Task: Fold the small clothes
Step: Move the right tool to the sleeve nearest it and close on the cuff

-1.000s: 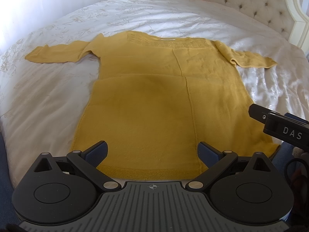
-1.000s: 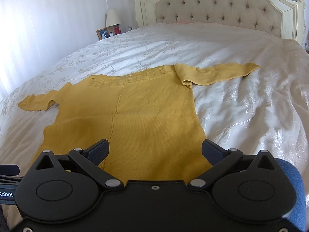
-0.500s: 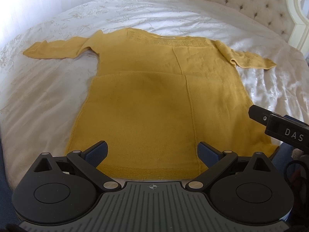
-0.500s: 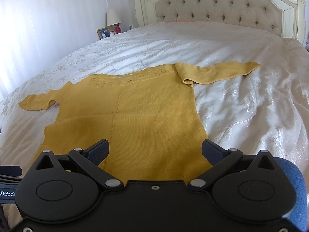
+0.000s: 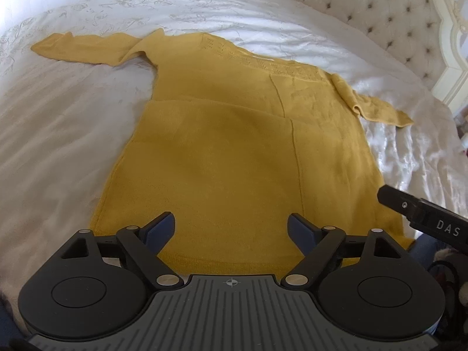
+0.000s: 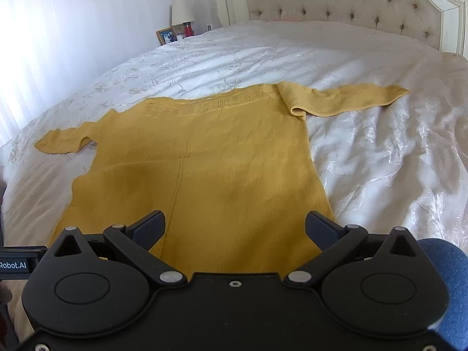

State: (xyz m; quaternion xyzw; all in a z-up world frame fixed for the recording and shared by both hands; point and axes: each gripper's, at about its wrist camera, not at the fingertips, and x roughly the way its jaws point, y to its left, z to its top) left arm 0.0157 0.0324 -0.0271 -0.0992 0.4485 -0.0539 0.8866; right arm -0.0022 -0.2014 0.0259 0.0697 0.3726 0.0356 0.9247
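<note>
A mustard-yellow knit sweater [image 5: 234,146] lies flat on the bed, hem toward me, both sleeves spread out to the sides. It also shows in the right wrist view [image 6: 210,169]. My left gripper [image 5: 231,229] is open and empty, hovering above the hem near its left half. My right gripper [image 6: 234,229] is open and empty, above the hem's right half. Part of the right gripper's body [image 5: 424,216] shows at the right edge of the left wrist view.
The white embroidered bedspread [image 6: 365,146] covers the whole bed. A tufted cream headboard [image 6: 351,3] stands at the far end. A nightstand with a lamp [image 6: 182,11], a photo frame and a red jar sits at the far left.
The left gripper has moved forward and to the left over the hem and turned rightward, so the sweater sits larger and skewed in its view. The right gripper has barely moved.
</note>
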